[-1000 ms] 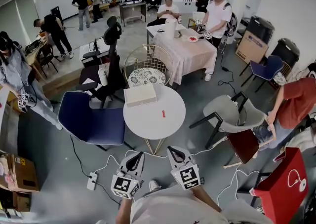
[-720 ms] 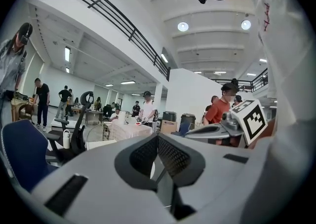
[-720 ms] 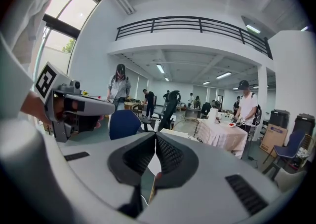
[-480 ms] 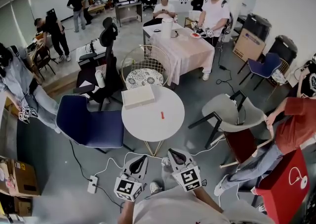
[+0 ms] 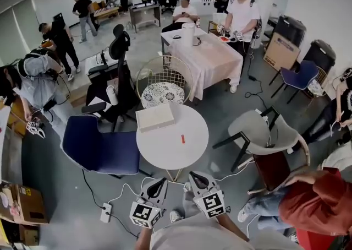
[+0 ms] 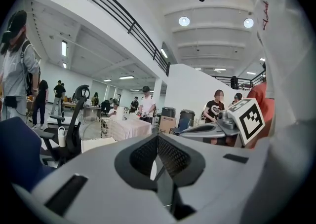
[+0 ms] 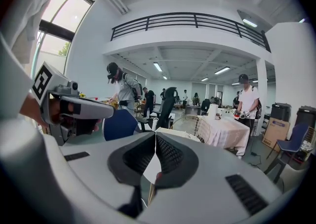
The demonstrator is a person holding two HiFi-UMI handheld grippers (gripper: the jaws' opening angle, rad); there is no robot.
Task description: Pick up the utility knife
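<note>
The reaching step is the one in hand, as I judge it: both tools are hanging low at the near side of the round white tabletop [image 5: 165,147], short of its edge, and neither is touching anything. The left tool [image 5: 159,184] is showing its two dark ribbed pads pressed together at the tip with nothing between them, and the right tool [image 7: 155,134] is likewise pinched shut and carrying nothing. The utility knife [image 5: 183,139] is lying flat near the middle of the tabletop, a small slim red-orange piece pointing roughly away from the person, well apart from the white box [image 5: 155,117] that is sitting at the far left part of the top. The next move is probably calling for one tool, likely the right since the knife is lying nearer its side, to spread its jaws, travel forward over the rim and come down astride the narrow body. Being thin and flat on a smooth surface, the knife is likely needing a low, square pinch across its width.
</note>
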